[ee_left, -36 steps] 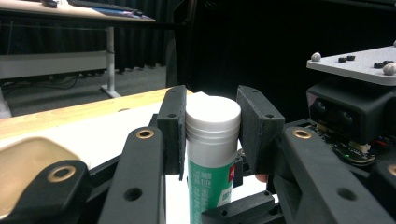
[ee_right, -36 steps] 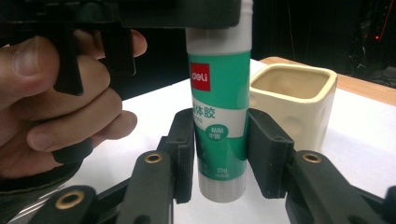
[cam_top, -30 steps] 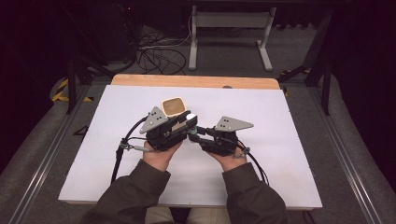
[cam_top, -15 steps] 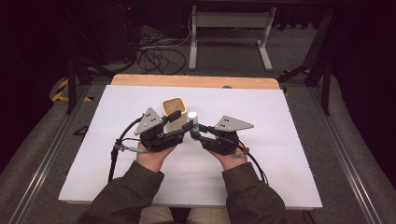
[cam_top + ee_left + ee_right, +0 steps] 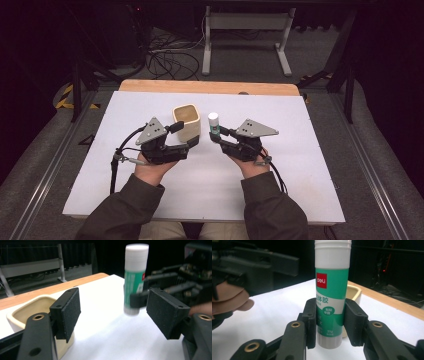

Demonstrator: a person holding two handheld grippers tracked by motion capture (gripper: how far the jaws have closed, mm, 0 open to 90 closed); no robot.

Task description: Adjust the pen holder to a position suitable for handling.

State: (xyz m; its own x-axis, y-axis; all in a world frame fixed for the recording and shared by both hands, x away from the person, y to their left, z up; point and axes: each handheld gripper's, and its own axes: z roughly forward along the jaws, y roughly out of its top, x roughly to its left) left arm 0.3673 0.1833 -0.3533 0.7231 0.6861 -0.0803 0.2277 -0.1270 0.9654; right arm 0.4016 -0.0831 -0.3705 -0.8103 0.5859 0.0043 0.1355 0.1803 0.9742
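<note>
A green-and-white glue stick [image 5: 332, 290] stands upright just above the white table, my right gripper [image 5: 329, 312] shut on its lower body. In the high view the glue stick [image 5: 213, 123] rises from the right gripper [image 5: 217, 136] at mid table. My left gripper [image 5: 185, 136] sits to its left, in front of a cream square cup [image 5: 186, 120]. In the left gripper view the left gripper [image 5: 115, 307] has just been opening its jaws, which stand apart with nothing between them. The glue stick [image 5: 135, 277] is beyond them and the cup [image 5: 30, 311] is at the left.
The white table top [image 5: 280, 185] has a wooden strip [image 5: 210, 86] along its far edge. Cables [image 5: 170, 60] and a metal stand [image 5: 245, 25] lie on the dark floor beyond. Both forearms come in from the near edge.
The left gripper has let go of the glue stick, opened its jaws and drawn away to the left. The right gripper has stayed in place with the stick.
</note>
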